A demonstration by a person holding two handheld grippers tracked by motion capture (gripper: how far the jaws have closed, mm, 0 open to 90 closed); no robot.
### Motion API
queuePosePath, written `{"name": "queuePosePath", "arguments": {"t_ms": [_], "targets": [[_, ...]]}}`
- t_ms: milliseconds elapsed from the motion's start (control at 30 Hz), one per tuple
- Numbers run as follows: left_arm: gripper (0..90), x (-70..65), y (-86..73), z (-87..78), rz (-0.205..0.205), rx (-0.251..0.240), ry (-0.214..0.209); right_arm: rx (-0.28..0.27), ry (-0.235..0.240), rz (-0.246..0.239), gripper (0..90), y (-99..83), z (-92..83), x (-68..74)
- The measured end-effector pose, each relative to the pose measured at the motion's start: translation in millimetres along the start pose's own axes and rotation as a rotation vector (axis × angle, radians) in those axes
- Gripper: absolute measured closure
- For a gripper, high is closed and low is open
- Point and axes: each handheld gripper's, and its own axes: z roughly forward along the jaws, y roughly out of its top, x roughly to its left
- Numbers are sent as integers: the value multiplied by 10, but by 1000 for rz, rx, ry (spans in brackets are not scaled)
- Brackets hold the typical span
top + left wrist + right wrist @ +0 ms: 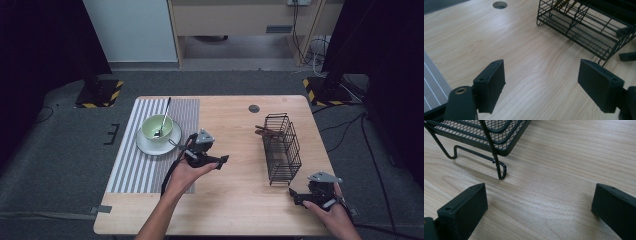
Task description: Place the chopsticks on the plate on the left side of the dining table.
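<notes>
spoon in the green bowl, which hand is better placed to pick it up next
Left, most likely. The left gripper hangs open beside the saucer and bowl holding the spoon. The right gripper sits at the table's near right corner, beyond the wire rack.

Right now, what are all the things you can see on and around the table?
Table: one, light wood, middle of the high view.
Mat: one, grey with white stripes, on the table's left part.
Saucer: one, white, on the mat.
Bowl: one, pale green, on the saucer.
Spoon: one, silver, standing in the bowl.
Wire basket: one, black, on the table's right part, brown sticks at its far end.
Hole: one, round, grey, at the table's far edge.
Left gripper: one, black, jaws open, nothing between them, above the table beside the mat.
Right gripper: one, black, jaws open, nothing between them, near the basket's near end.
</notes>
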Motion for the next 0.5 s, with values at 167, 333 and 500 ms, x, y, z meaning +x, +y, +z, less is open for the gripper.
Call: {"name": "queuePosePath", "arguments": {"t_ms": [167,333,500], "targets": [[293,-10,133,49,4,-18,-25,0,-1,0,4,-1,-2,1],[354,-31,261,74,22,-21,-36,0,-1,0,4,-1,-2,1],[407,-18,458,63,21,-47,-58,-1,-1,1,4,-4,-3,2]]}}
